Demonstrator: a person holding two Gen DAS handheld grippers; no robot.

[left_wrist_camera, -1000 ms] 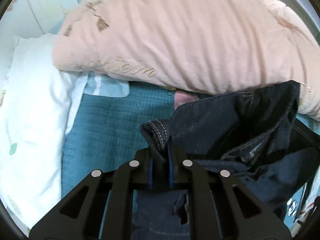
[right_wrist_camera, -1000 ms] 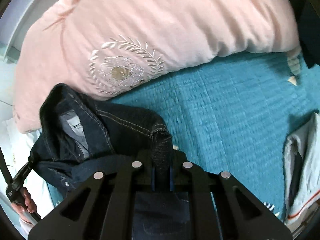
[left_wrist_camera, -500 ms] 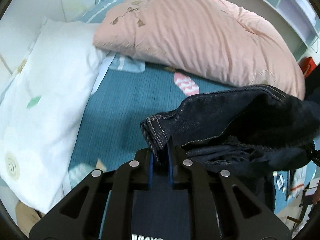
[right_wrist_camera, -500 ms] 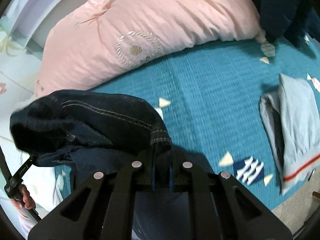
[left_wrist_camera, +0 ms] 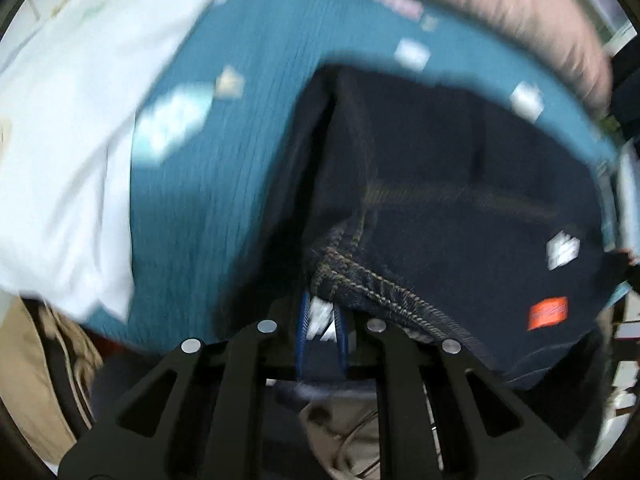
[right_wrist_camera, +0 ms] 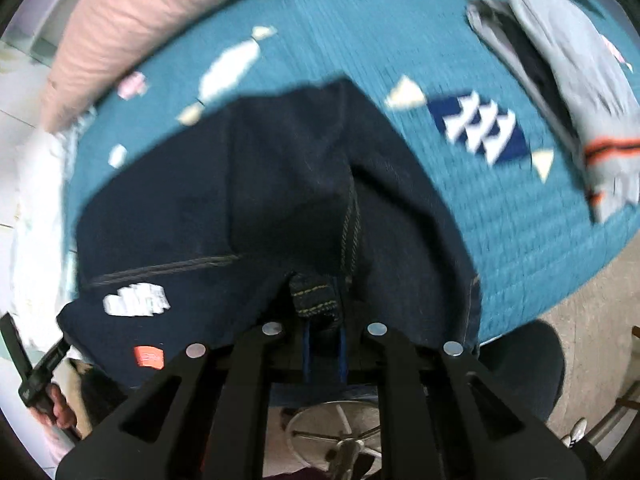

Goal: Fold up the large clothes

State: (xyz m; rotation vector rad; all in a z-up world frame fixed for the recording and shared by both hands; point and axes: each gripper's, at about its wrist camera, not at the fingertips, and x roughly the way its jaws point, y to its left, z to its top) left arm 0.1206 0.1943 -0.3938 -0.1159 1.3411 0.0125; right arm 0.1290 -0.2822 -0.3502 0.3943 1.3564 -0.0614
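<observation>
Left wrist view: the left gripper (left_wrist_camera: 321, 320) is clamped narrowly on a stitched hem of the dark jeans (left_wrist_camera: 460, 184), which spread ahead and to the right of its fingers over the teal bedspread (left_wrist_camera: 224, 184). An orange tag (left_wrist_camera: 547, 312) sits on the denim to the right of the claw. Only this view shows the white pillow (left_wrist_camera: 68, 152) far to the left. The pink duvet (left_wrist_camera: 500, 4) lies beyond the jeans.

Right wrist view: the right gripper (right_wrist_camera: 323, 330) is closed tight on a folded denim edge. The jeans (right_wrist_camera: 256, 184) spread ahead and to the left of it. The same orange tag (right_wrist_camera: 149, 357) appears left of the claw. Only this view shows the grey garment (right_wrist_camera: 580, 80) far right on the bedspread (right_wrist_camera: 460, 220), the chair base (right_wrist_camera: 340, 428) below the claw, and a hand (right_wrist_camera: 60, 408) at lower left. Both views are motion-blurred.
</observation>
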